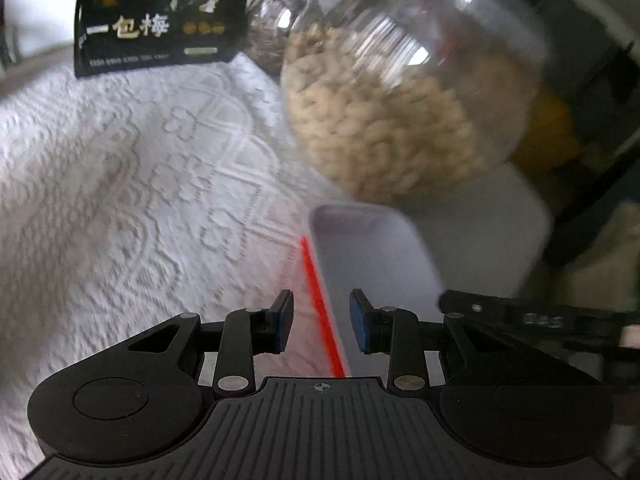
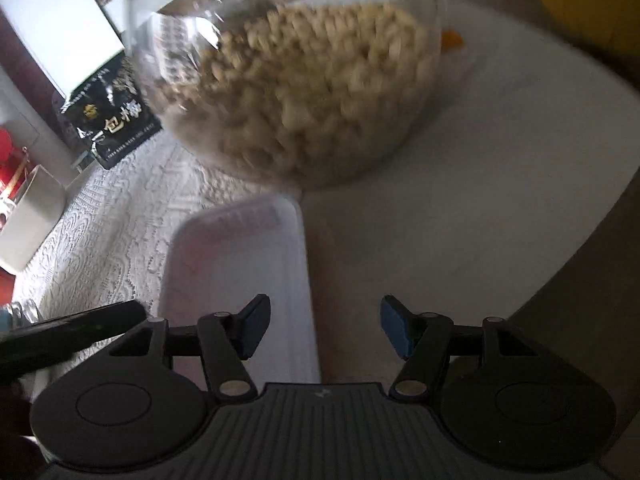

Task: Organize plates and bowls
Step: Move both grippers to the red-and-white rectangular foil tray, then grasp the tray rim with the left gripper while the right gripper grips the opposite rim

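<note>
A white rectangular plate [image 1: 372, 256] with a red edge stripe lies on the white embossed tablecloth [image 1: 120, 184]. My left gripper [image 1: 320, 320] is open, its fingers either side of the plate's left rim, close above it. In the right wrist view the same plate [image 2: 240, 264] lies under my open right gripper [image 2: 322, 328], whose left finger is over the plate and whose right finger is over the pale mat [image 2: 480, 184] beside it. Neither gripper holds anything. Both views are motion-blurred.
A large glass jar of nuts [image 1: 400, 92] [image 2: 292, 80] stands just beyond the plate. A black printed box [image 1: 160, 20] [image 2: 112, 120] and a second glass jar [image 1: 272, 28] stand behind. A white box [image 2: 28, 216] is at the left; the table edge [image 2: 580, 264] runs at the right.
</note>
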Demonstrator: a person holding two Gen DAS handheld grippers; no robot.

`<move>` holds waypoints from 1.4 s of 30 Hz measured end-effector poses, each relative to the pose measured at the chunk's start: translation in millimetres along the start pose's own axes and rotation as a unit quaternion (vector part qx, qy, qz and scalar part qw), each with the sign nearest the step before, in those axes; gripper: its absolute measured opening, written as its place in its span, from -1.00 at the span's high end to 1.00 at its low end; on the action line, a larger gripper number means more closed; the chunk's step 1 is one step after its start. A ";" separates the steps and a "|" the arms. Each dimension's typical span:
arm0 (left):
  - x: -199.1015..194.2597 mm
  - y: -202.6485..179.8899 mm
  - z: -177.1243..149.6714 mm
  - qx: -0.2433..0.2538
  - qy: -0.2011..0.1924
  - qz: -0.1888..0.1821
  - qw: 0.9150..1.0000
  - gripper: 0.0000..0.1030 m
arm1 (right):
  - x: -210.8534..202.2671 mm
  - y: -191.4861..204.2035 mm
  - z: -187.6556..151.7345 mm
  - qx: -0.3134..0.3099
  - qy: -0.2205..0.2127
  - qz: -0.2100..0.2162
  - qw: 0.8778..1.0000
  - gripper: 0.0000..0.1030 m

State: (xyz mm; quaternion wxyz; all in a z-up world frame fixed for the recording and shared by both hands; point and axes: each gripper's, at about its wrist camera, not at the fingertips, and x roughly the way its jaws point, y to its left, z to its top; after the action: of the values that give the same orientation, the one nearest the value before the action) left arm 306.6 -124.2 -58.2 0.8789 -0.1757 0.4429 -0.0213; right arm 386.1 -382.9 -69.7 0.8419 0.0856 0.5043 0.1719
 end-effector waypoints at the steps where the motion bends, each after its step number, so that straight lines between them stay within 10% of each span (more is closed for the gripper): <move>1: 7.5 -1.6 -0.4 0.004 0.005 0.006 1.000 0.34 | 9.8 -2.1 2.9 0.009 0.011 0.006 1.000 -0.21; 10: 13.3 26.5 -8.2 -0.039 0.032 -0.051 0.997 0.50 | 30.0 26.3 -8.0 0.011 0.057 0.065 0.996 0.07; 27: -110.8 127.6 -78.6 -0.092 -0.049 0.061 0.993 0.50 | 22.6 204.2 -86.7 -0.157 0.062 0.104 0.980 0.05; 42: -107.3 161.5 -101.3 -0.146 -0.027 0.041 0.988 0.51 | 44.3 227.0 -101.7 -0.177 0.059 0.068 0.980 0.06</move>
State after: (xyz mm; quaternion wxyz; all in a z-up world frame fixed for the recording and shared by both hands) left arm 142.8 18.6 -83.7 0.8558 -0.2843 0.4238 0.0846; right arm 269.8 -159.0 -82.4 0.7989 -0.0410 0.5078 0.3196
